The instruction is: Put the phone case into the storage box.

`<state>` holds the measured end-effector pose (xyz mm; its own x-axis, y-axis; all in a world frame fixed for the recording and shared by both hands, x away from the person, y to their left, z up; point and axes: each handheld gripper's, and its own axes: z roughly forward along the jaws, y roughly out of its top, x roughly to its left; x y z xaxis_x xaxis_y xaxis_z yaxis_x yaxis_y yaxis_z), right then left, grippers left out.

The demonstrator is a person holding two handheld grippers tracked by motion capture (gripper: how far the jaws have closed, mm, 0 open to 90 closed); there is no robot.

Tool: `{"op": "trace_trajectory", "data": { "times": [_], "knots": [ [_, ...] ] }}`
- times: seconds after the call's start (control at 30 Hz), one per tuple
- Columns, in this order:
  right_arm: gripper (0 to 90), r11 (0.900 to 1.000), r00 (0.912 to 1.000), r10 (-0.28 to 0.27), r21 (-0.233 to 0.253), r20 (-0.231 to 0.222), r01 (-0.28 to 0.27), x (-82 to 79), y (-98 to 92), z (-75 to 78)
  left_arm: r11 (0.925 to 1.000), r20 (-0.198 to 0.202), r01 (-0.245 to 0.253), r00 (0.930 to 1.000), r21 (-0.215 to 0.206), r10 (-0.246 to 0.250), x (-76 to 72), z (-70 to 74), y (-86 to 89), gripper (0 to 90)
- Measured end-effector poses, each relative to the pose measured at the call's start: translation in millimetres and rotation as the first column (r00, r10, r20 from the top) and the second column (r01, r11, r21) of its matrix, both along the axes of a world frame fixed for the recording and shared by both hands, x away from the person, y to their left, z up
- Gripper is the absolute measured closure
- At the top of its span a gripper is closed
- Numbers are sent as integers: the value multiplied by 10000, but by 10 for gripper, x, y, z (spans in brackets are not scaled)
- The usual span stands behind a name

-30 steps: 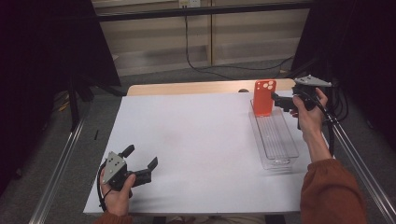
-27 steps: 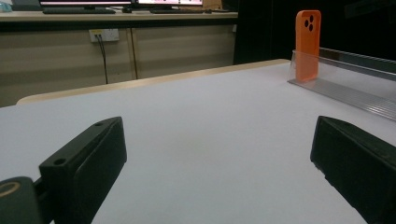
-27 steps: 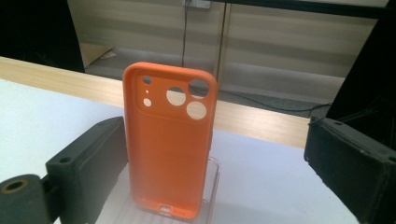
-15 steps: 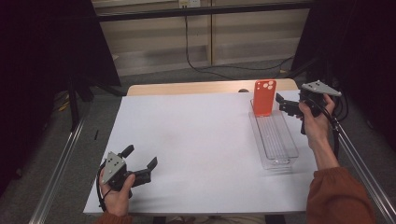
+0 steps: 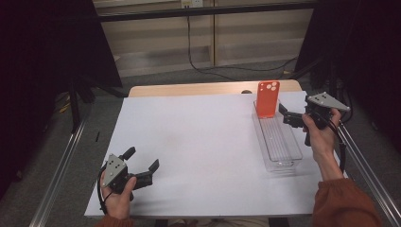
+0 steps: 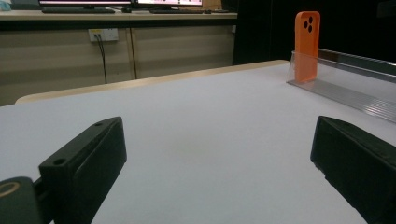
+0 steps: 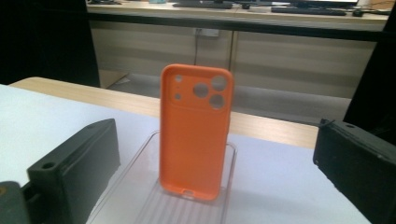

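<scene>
From above, the white table [image 5: 208,151] carries a clear tray [image 5: 279,142] along its right side, and an orange phone case [image 5: 267,99] stands upright at the tray's far end. The right gripper [image 5: 289,118] is held in the person's right hand [image 5: 321,135] just beside the tray's right wall, near the case but not touching it, its jaws pointing toward the tray. The left gripper [image 5: 142,168] rests at the near left part of the table in the left hand [image 5: 118,189], well apart from the tray, with its jaws spread.

Along the left gripper's own view, its two black jaws stand wide apart with nothing between them but bare white table [image 6: 201,140]. Far off at the upper right the phone case [image 6: 307,44] stands upright at the end of the clear tray [image 6: 355,84].

Along the right gripper's view, the jaws are apart and hold nothing. Ahead and between them the phone case [image 7: 196,130] stands upright in the end of the tray [image 7: 140,186], its back with the camera holes facing the lens, its lower edge on the ribbed floor of the tray. The jaws do not touch it.
</scene>
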<state>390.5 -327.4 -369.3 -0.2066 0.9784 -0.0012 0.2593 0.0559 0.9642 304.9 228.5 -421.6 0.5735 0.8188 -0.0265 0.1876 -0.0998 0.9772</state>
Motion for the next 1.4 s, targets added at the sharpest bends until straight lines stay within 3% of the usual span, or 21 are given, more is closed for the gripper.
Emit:
{"op": "trace_trajectory", "data": {
  "times": [0.67,1.4],
  "knots": [
    [3,9999,9996,131,48,267,-132,-421,67,-65,9997,-57,-179,9998,-135,178,-9,-4,3,29],
    [0,9997,9991,10,238,418,-19,-885,-8,-166,9997,-57,-222,9997,-127,222,-29,1,18,27]
  ]
}}
